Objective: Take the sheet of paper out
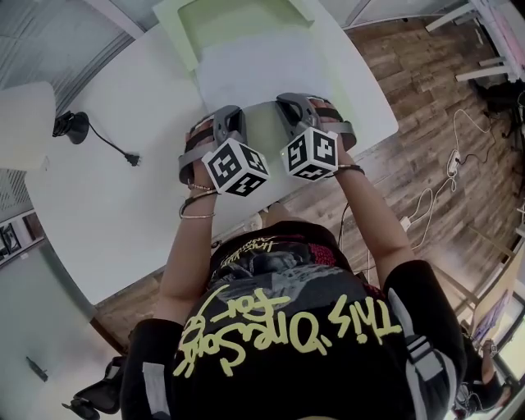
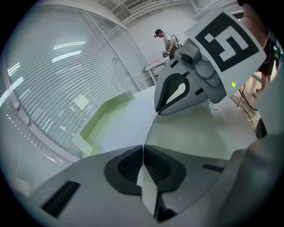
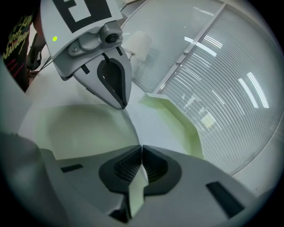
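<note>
Fingers (image 2: 128, 166) of the left gripper (image 2: 143, 150) are pressed together on the near edge of the white sheet of paper (image 1: 254, 74), and the fingers (image 3: 154, 167) of the right gripper (image 3: 141, 153) pinch that same edge just beside them; in both gripper views the pinched strip shows only edge-on, thin and pale. From the head view the two marker cubes and gripper bodies cover the jaws and most of that edge. Most of the sheet lies on the pale green shallow tray (image 1: 238, 20), whose far end is cut off by the frame top; whether the greenish patch between the grippers belongs to it is hard to tell. Counted: two grippers, one sheet, one tray, one white table (image 1: 123, 213)
</note>
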